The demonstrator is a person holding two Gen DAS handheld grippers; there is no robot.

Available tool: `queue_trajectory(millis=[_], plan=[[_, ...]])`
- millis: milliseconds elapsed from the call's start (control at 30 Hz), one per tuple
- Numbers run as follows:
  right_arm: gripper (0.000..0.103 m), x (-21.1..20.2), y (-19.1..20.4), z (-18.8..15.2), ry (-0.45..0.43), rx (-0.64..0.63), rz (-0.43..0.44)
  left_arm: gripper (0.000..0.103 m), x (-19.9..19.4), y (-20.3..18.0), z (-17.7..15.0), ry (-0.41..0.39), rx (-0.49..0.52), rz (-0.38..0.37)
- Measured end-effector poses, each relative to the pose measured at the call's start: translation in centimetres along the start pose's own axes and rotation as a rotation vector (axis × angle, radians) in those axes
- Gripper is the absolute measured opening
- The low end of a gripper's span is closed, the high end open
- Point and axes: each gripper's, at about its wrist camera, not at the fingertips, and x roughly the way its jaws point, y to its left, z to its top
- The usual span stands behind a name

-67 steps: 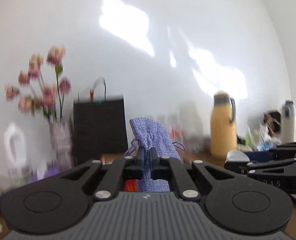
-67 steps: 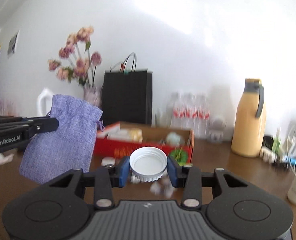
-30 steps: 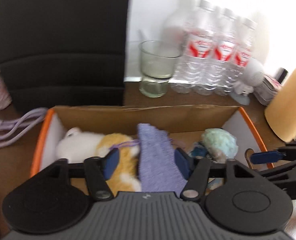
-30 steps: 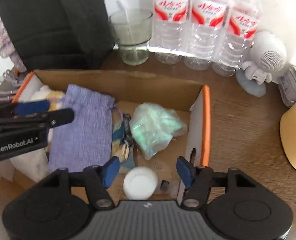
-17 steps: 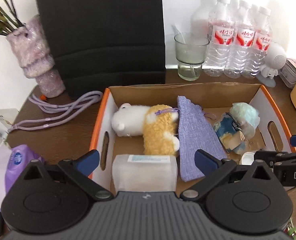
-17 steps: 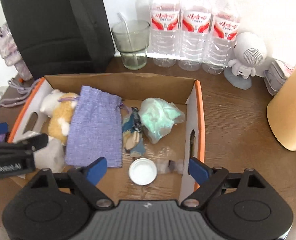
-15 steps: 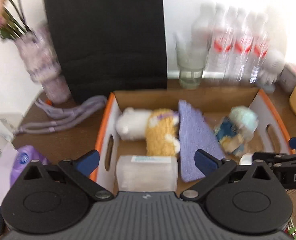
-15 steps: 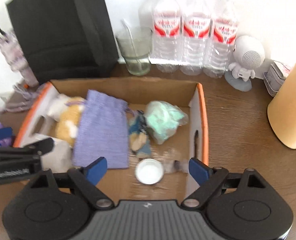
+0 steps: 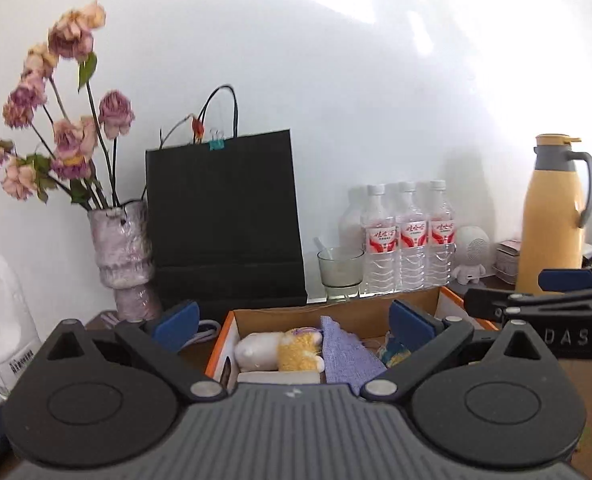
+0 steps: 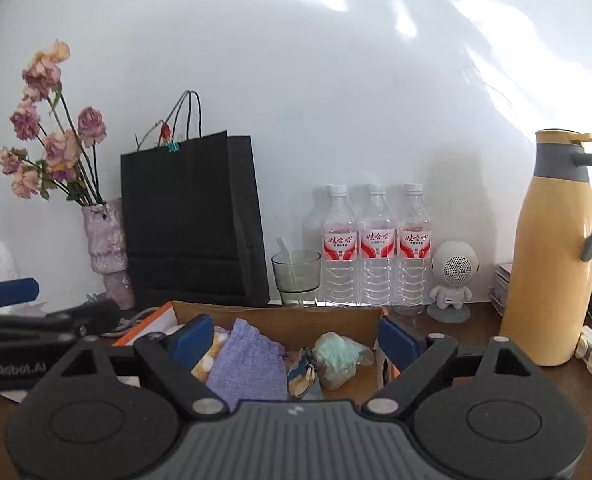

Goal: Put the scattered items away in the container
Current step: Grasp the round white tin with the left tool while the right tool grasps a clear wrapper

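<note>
Pouch (image 9: 346, 354) in box (image 9: 376, 312) — seemingly beyond both claws, left (image 9: 291, 322), right (image 10: 296, 338), spread, empty.

Left gripper (image 9: 293, 322) fingers spread empty, purple pouch (image 9: 346, 354) inside cardboard box (image 9: 219, 344), black bag (image 9: 223, 220) behind.

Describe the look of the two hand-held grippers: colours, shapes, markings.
Both match. The left hand-held gripper has a ribbed grey body, two black linkage arms with round discs and silver pivot pins, and blue pads on its fingers. The right hand-held gripper is built the same way. Side-on in the other camera, the left one's black finger reads "GenRobot.AI" and the right one's shows the letters "DAS". No cables or sleeves visible.
</note>
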Motion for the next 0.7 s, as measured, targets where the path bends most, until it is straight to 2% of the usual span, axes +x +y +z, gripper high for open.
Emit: queue_trajectory(millis=[100,233,333,400,467,567,700], plan=[[0.089,-2.6,0.5,-1.0,-0.008,-0.004,-0.012,0.103,-2.7,-0.6,-1.2,0.005,-0.004,0.023],[0.090,-9.0,1.9,-3.8,-0.033,-0.034,0.005,0.103,-9.4,0.1,-5.2,0.001,-0.142,0.053],[0.100,-14.1,3.2,-6.8,-0.042,-0.040,0.032,0.103,-14.6,0.4,-9.0,0.015,-0.224,0.063],[0.100,-16.7,3.6,-8.8,-0.006,-0.031,0.042,0.103,-17.2,0.8,-11.3,0.043,-0.235,0.029],[0.100,-18.8,4.0,-10.8,0.037,-0.038,0.063,0.103,-18.6,1.1,-12.7,0.083,-0.189,-0.006],[0.100,-20.7,4.9,-13.4,0.082,-0.052,0.081,0.103,-19.1,1.6,-13.7,0.116,-0.150,0.010],[0.098,-19.7,5.7,-13.6,0.117,-0.082,0.094,0.103,-17.1,2.5,-12.8,0.138,-0.143,0.006]])
